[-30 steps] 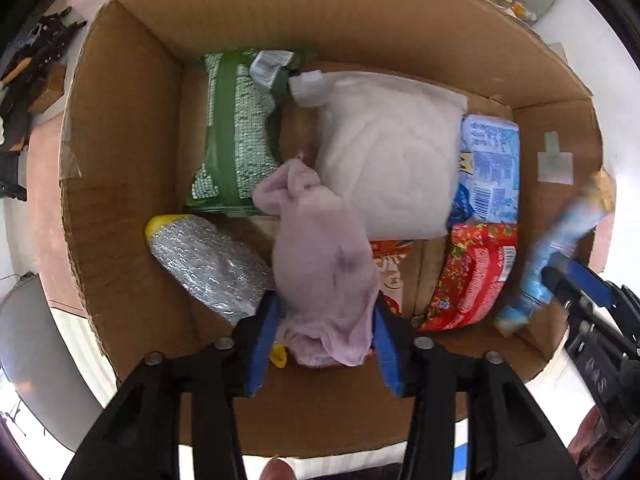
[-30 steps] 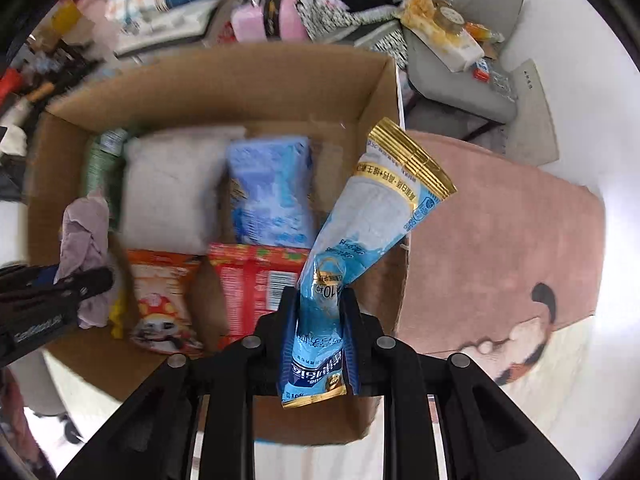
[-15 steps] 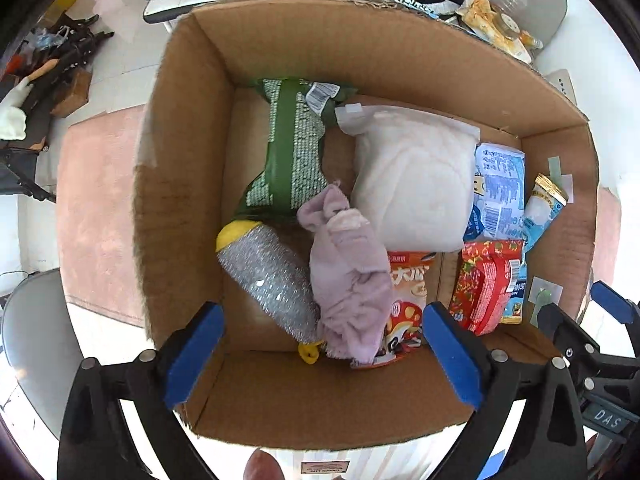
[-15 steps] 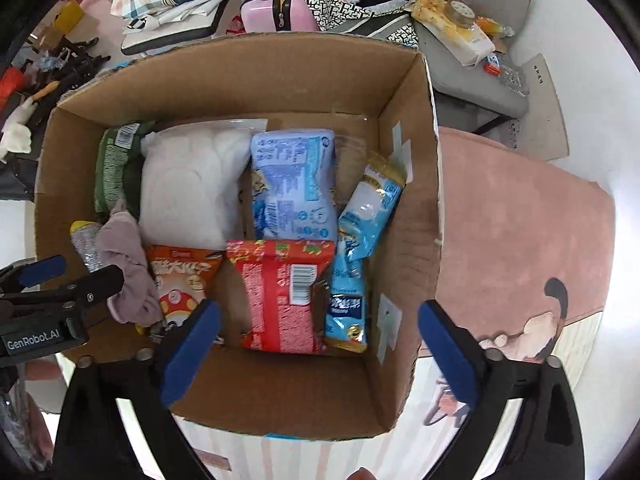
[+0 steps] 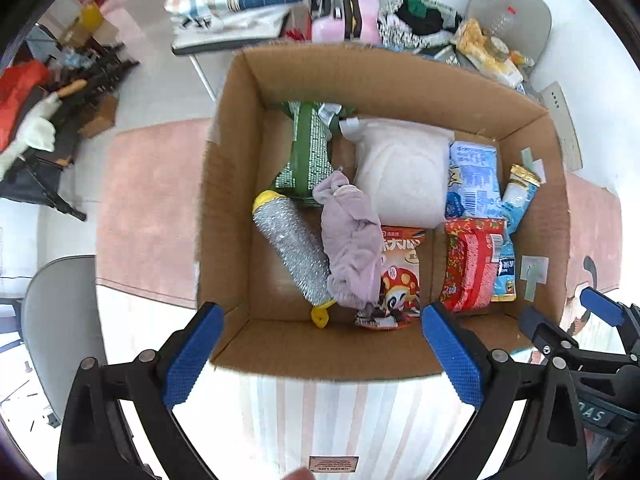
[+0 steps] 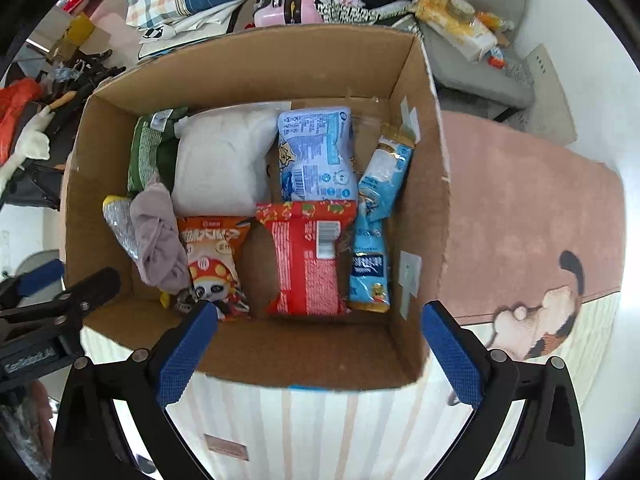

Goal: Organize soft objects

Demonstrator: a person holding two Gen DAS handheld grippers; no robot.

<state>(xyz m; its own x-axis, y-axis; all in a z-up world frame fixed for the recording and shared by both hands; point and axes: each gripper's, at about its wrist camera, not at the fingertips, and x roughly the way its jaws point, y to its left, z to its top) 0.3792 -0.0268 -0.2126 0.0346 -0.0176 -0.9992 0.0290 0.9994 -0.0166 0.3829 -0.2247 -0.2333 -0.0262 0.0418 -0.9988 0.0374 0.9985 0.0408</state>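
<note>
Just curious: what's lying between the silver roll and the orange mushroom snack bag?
A crumpled mauve cloth, overlapping the silver roll and the orange snack bag; both views show it.

Brown cardboard box (image 6: 256, 68): green packet (image 6: 150, 152), white bag (image 6: 224, 160), lilac cloth (image 6: 158, 236), red packet (image 6: 310, 256), light-blue packets. Pink rug (image 6: 520, 216) beside box; claw pads blue.

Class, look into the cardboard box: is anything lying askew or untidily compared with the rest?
Yes. The lilac cloth lies crumpled across the silver roll and the orange snack bag, while the other packets lie flat side by side.
</note>
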